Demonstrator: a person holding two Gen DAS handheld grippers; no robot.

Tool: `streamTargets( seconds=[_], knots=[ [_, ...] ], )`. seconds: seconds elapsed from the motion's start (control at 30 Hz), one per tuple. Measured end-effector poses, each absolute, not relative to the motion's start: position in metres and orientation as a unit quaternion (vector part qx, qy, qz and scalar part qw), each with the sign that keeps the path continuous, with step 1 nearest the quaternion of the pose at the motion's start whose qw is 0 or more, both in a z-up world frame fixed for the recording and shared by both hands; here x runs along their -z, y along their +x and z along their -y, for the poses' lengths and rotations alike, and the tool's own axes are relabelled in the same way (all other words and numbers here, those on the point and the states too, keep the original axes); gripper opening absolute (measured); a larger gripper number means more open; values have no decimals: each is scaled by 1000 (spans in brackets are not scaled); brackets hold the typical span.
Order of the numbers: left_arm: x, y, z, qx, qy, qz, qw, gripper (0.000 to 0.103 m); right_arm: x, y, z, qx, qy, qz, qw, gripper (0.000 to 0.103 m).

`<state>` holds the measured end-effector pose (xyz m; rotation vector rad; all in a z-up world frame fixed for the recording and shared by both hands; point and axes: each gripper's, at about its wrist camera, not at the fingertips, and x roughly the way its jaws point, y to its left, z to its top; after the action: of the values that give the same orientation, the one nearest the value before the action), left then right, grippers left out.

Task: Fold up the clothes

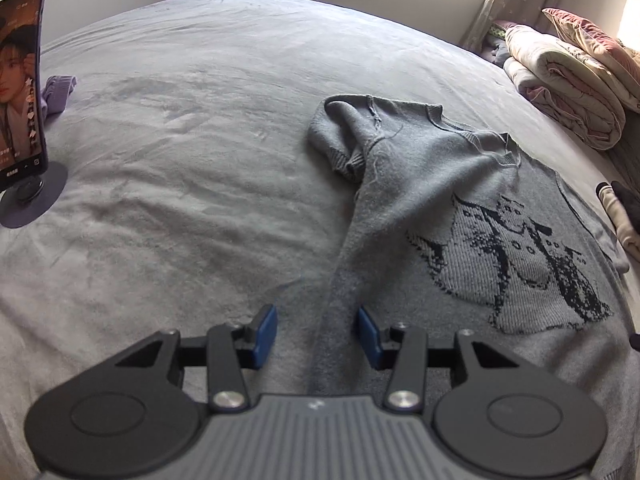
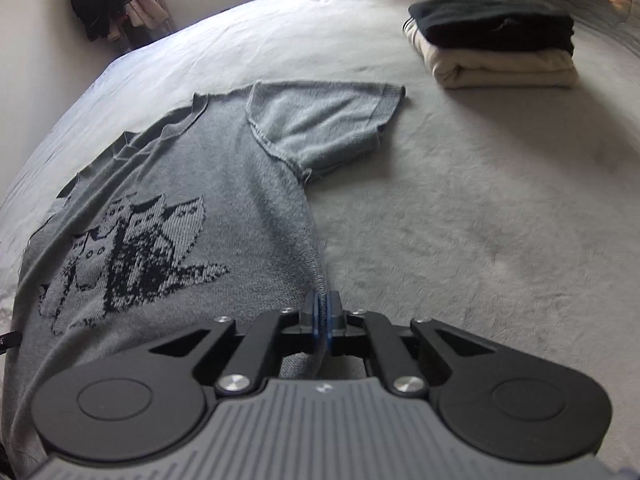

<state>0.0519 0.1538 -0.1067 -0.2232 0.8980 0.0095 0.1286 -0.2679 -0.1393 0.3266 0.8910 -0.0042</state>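
- The grey sweater [image 2: 192, 184] lies face up on the bed [image 1: 180, 140], cat pattern showing, its hem toward me and its collar toward the bed's far edge
- My right gripper [image 2: 322, 314] is clenched on the sweater's right side edge near the hem; the blue pads [image 2: 330, 316] meet with knit pinched between them
- My left gripper [image 1: 317, 336] is released, jaws well apart, straddling a raised ridge of fabric along the sweater's left side without pinching it
- The left sleeve [image 1: 344, 140] is bunched and curled toward the collar, while the right sleeve [image 2: 324, 120] lies flat, pointing to the folded stack [image 2: 496, 44] near the bed's far right corner
- As I judge it, the step in hand is getting a matching grip on the left side so both edges can be carried together
- To do it well I would close the left pads low on that ridge, level with the right grip, so the fold line runs straight
- I would take both layers of knit, not only the top one, or the back may lag and crease
- The bunched left sleeve likely wants flattening first, else it gets trapped in the fold
- Soft knit stretches, so I would lift gently and keep tension even between my two hands
- The phone on its stand [image 1: 24, 92] sits near the bed's left edge, well apart from the work
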Motion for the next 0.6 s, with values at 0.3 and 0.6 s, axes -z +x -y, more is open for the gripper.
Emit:
streamTargets(
  seconds=[0.3,0.6],
  knots=[
    [108,29,-163,32,-153,-467,870,46,140,96,275,-21,240,-437,867,35],
    [111,-16,-170,66,-189,-490,848,44,143,51,247,-56,231,-465,853,35]
  ],
)
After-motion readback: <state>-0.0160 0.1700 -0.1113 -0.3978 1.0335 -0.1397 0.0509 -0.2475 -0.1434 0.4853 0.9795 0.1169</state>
